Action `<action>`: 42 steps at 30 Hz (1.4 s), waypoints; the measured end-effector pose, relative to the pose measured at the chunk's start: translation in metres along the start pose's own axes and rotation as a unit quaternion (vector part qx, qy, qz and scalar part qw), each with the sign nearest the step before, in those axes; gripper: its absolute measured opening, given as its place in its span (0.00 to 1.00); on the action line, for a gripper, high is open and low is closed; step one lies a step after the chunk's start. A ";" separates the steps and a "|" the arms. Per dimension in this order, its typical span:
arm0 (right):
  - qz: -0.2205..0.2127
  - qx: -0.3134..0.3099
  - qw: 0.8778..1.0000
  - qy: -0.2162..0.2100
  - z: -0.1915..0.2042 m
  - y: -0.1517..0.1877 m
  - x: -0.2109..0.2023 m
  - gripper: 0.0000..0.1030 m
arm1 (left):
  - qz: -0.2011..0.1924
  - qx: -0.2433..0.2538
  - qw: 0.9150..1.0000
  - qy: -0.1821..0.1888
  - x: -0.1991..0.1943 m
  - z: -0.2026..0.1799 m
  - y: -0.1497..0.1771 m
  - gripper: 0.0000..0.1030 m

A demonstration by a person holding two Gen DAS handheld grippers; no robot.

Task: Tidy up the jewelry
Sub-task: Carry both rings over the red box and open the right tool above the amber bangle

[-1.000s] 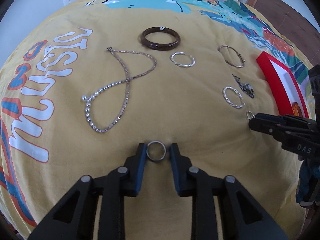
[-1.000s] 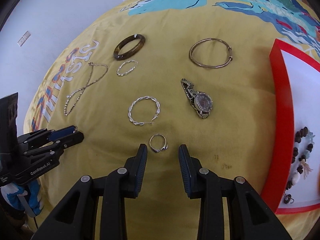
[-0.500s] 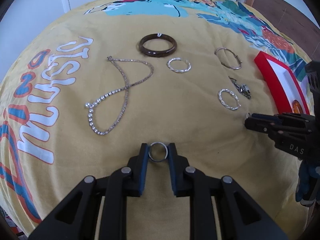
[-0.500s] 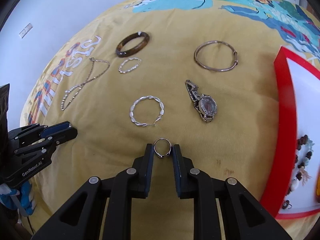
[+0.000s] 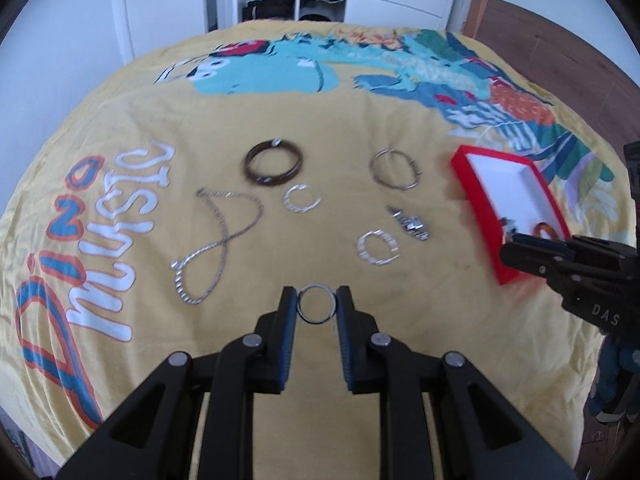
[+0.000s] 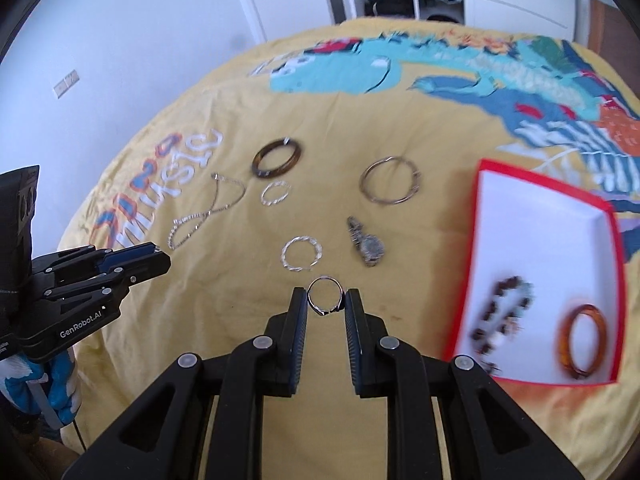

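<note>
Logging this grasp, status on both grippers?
Left gripper shut on plain ring. Right gripper shut on silver ring. Red box right, path unobstructed.

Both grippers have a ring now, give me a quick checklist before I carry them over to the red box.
1. Left gripper shut on the plain ring: ok, held between both fingers.
2. Right gripper shut on the small ring: ok, though it sits near the fingertips.
3. Rings lifted off the bedspread: ok, the views look raised.
4. Free space in the red box: ok, its far half is bare white.
5. Box contents out of the way: ok, beaded bracelet and amber bangle lie at the near end.
6. Grip firmness: cannot tell.
</note>
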State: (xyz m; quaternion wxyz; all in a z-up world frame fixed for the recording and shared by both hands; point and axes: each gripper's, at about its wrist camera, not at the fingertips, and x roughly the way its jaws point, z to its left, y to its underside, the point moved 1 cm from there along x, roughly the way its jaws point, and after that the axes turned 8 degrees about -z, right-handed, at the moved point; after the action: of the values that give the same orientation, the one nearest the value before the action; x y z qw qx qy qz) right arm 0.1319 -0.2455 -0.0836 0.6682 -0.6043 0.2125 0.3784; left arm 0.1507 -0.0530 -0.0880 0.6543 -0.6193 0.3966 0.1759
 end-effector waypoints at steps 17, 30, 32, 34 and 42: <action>-0.038 0.072 0.992 0.101 -0.153 0.008 -0.062 0.18 | 0.012 0.102 0.987 0.121 0.038 -0.198 -0.049 0.18; 0.015 0.108 0.988 0.109 -0.219 0.044 -0.016 0.18 | 0.083 0.144 0.974 0.153 0.112 -0.264 -0.020 0.18; 0.022 0.108 0.988 0.109 -0.222 0.047 -0.012 0.18 | 0.091 0.146 0.973 0.152 0.119 -0.268 -0.014 0.18; 0.027 0.107 0.988 0.108 -0.223 0.049 -0.008 0.18 | 0.098 0.148 0.973 0.147 0.126 -0.268 -0.011 0.18; 0.047 0.102 0.987 0.114 -0.223 0.058 0.003 0.19 | 0.110 0.146 0.974 0.131 0.140 -0.260 -0.004 0.18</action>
State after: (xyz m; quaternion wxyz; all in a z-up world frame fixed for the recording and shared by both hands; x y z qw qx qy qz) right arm 0.1284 -0.4618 -0.1634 0.6793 -0.5618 0.3522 0.3144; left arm 0.1625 -0.3375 -0.1671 0.6566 -0.4874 0.5659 0.1048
